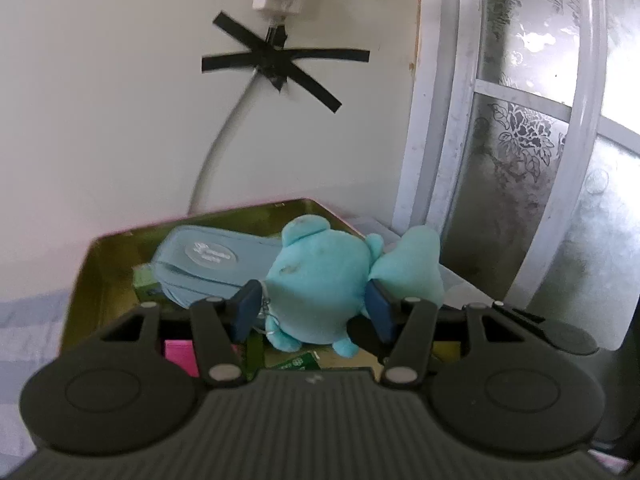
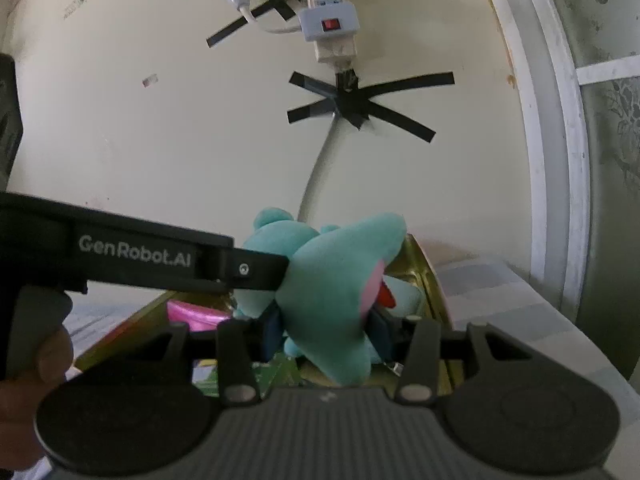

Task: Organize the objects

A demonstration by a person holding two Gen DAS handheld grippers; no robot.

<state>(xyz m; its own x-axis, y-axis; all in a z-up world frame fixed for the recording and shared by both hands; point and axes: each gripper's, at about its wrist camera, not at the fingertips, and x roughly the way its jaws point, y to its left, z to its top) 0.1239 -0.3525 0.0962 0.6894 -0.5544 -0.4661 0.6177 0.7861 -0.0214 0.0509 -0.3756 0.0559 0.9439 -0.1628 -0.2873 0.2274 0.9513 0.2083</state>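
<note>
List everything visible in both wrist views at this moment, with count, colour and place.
plush toy: 1, teal, over the tin, between both tools' fingers
tin box: 1, gold inside, pink rim, on the table by the wall
pouch: 1, grey-blue, inside the tin behind the plush
pink packet: 1, in the tin's near side
green packets: at least 2, in the tin
power strip: 1, white-grey with red switch, on the wall
tape: black strips crossed over the cable, on the wall
left tool: black, blue pads on the plush's body
right tool: black, closed on the plush's ear
</note>
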